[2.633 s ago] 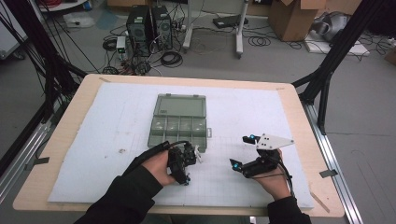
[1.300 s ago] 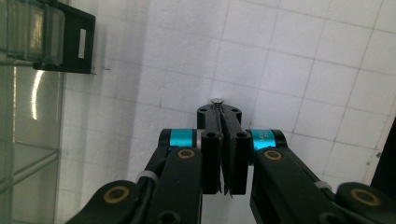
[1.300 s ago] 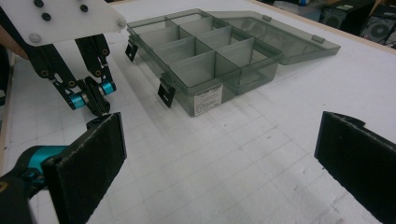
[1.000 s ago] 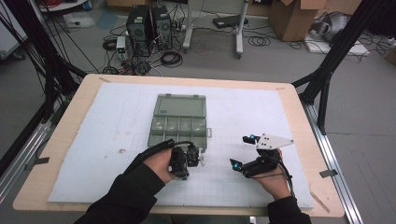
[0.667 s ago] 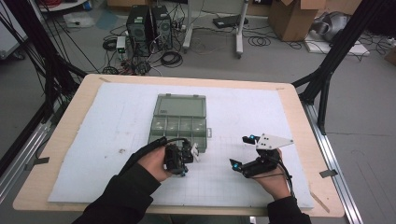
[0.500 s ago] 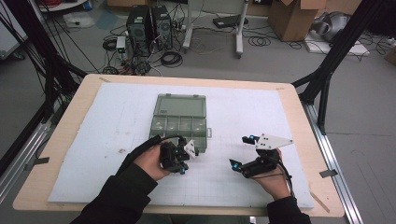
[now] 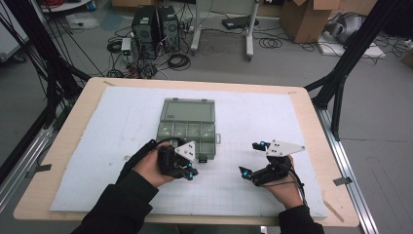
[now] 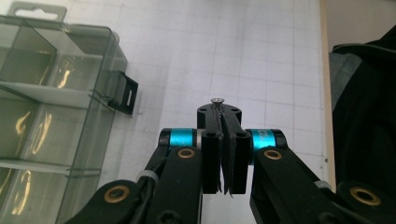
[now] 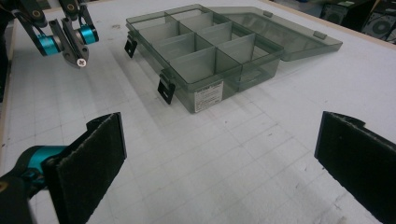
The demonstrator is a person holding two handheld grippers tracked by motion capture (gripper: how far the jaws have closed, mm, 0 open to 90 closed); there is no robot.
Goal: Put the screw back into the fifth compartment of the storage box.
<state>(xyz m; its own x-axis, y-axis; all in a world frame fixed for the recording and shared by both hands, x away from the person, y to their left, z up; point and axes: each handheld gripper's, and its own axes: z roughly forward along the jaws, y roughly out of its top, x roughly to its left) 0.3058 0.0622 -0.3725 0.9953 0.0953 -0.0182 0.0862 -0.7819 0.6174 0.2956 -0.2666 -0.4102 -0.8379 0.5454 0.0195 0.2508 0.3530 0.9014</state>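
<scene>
Left claw [image 8: 223,106] pressed together on a small screw [image 8: 216,100], the flat head poking just above the jaw tips; same screw seen at the tip of that claw from the right gripper view [image 9: 81,61], held clear of the white mat [image 7: 253,122]. Carried by the left hand [image 7: 155,166], near the front right corner of the compartment box [image 7: 187,130], just beside its black latch [image 8: 122,92] but apart from it. Right claw [image 9: 219,154] spread wide, nothing between its black foam pads [image 9: 91,156], low over bare mat; held by the right hand [image 7: 282,187], well apart from the left one and to the right of the box. Grey three-cornered plate on top of each gripper in the high view. Box made of clear smoky-green plastic, open, lid [image 9: 280,29] folded flat back on the far side, dividers forming two rows of compartments; all compartments apparently bare, though reflections make it hard to be sure. White label [image 9: 208,97] on the front wall between two black latches. Box lying around the middle of the mat, mat covering most of the wooden bench [image 7: 311,102]. Beyond the bench, on the floor, computer towers [image 7: 153,24], cables and cardboard boxes [image 7: 304,17].
</scene>
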